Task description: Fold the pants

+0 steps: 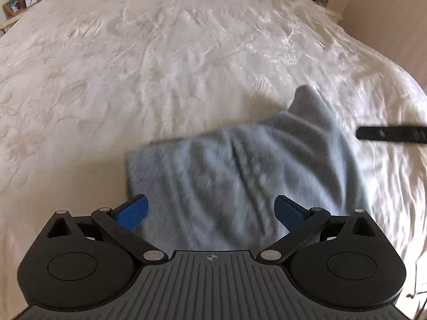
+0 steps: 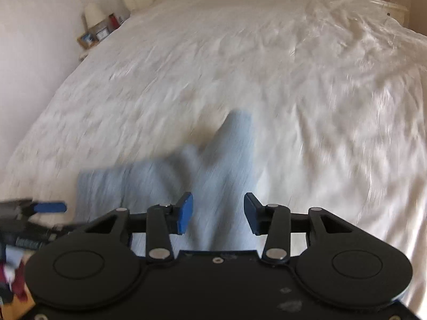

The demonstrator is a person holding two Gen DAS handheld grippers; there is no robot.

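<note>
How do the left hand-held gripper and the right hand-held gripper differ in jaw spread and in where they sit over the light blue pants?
The left hand-held gripper has its blue pads spread wide; the right hand-held gripper holds its pads noticeably closer. The left one spans the broad bunched part of the light blue fabric pants; the right one lines up with a narrower raised strip of them. Both stand open, gripping nothing, above the white bedspread.

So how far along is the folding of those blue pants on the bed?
The light-blue pants lie partly folded but rumpled on the white bedspread, one end sticking up. Neither the left gripper nor the right gripper holds cloth; both hover open above it. Smoothing and finishing the fold seem left.
</note>
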